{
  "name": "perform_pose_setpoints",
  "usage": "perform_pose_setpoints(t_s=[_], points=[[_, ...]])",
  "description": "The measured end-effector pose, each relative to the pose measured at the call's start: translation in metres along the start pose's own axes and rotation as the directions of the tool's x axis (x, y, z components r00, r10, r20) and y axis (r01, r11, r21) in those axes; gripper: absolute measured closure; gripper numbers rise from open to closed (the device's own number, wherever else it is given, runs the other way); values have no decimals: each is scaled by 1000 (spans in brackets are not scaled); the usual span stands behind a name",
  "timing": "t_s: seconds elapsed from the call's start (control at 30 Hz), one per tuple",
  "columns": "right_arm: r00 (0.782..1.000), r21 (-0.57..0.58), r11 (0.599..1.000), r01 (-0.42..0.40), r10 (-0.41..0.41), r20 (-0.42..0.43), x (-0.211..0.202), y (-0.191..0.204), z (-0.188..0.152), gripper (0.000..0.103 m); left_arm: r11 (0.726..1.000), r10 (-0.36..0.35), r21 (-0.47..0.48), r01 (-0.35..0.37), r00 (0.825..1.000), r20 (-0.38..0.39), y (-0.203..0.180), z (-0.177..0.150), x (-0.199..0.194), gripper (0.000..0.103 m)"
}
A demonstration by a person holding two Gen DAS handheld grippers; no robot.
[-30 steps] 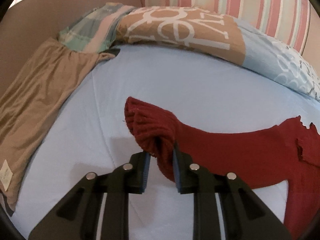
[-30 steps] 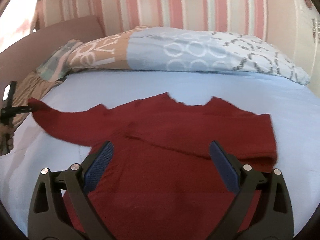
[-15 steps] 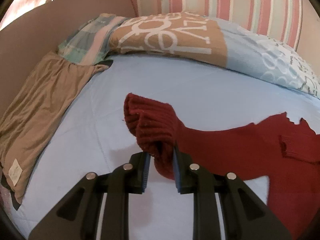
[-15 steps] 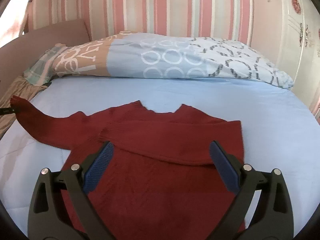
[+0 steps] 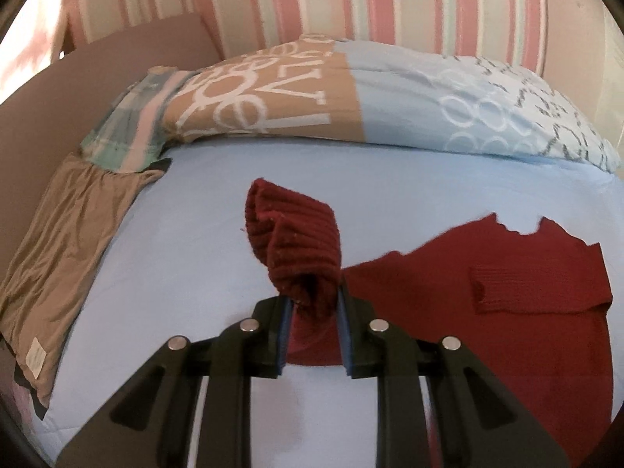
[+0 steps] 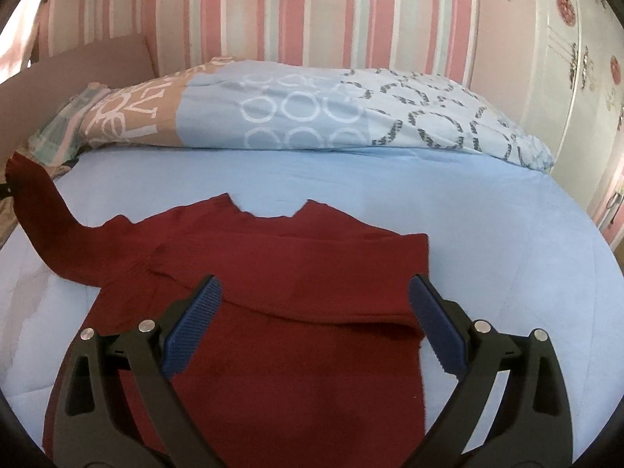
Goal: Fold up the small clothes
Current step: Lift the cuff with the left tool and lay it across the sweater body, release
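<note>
A dark red knit sweater [image 6: 280, 284] lies on the light blue bed sheet [image 6: 448, 210]. Its right sleeve is folded across the chest. My left gripper [image 5: 312, 304] is shut on the ribbed cuff of the left sleeve [image 5: 300, 234] and holds it lifted off the sheet; the sweater body [image 5: 487, 292] lies to its right. In the right wrist view the lifted sleeve [image 6: 43, 210] rises at the far left. My right gripper [image 6: 314, 308] is open and empty, hovering above the sweater's middle.
A patterned blue and tan duvet [image 5: 351, 101] lies bunched across the head of the bed. A tan cloth [image 5: 62, 257] lies along the left edge beside a brown headboard panel [image 5: 78, 85]. A striped wall [image 6: 273, 7] is behind, and a white wardrobe [image 6: 577, 78] stands to the right.
My left gripper has lifted the sleeve cuff higher and carried it right, toward the sweater body. My right gripper has stayed open and drawn back slightly above the sweater.
</note>
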State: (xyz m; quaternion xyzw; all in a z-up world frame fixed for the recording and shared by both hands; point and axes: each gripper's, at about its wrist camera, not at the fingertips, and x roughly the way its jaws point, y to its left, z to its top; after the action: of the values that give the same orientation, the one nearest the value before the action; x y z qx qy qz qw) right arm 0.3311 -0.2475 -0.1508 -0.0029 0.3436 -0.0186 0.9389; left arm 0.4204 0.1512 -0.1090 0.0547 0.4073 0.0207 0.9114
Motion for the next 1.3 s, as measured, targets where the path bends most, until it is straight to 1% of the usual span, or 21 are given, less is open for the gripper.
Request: perform_pose_setpoints(t_s=[0.07,0.2,0.27,0.4,0.53,0.6,0.7,0.8,0.87,1.03,1.13,1.3], points=[[999,13,999,-34,34,-14,2,-14,-4,6,1000,-3,21,4,1000,-12,-25,4,7,82],[1000,2,1000,-7,7,-14,6,-34,-11,6,998,-10,57,12,1000,-27,-72,8,19,82],[1000,-5,1000,12,-12,1,5,-44,-13,6,996,-15,84,17,999,-31,-105,9,25,82],[998,-1,999,46,-46,38,-1,-68,-13,6,992,-28,121,33,999,-41,-155,8,34,82],[995,8,998,68,-68,66,-4,-91,-11,6,991,-39,128,45,998,-43,-206,2,43,82],[992,21,996,91,-93,83,-5,-103,-9,6,992,-33,123,37,999,-30,-223,-1,44,82],[989,52,993,102,-107,99,-4,-117,-7,6,993,-16,120,18,1000,-19,-245,-5,47,82],[985,38,992,122,-126,114,-2,-120,-6,6,993,-6,119,8,1000,-17,-267,-5,52,82],[987,44,993,108,-112,114,2,-124,-6,6,993,-1,122,2,1000,-12,-278,-5,53,82],[991,124,989,83,-95,97,8,-149,-6,5,991,-26,127,28,1000,-15,-308,-7,62,82],[989,148,985,93,-109,97,7,-162,-6,5,988,-52,143,55,998,-30,-337,-11,67,82],[989,188,977,99,-118,94,6,-181,-6,4,980,-66,186,70,997,-27,-380,-12,68,82]])
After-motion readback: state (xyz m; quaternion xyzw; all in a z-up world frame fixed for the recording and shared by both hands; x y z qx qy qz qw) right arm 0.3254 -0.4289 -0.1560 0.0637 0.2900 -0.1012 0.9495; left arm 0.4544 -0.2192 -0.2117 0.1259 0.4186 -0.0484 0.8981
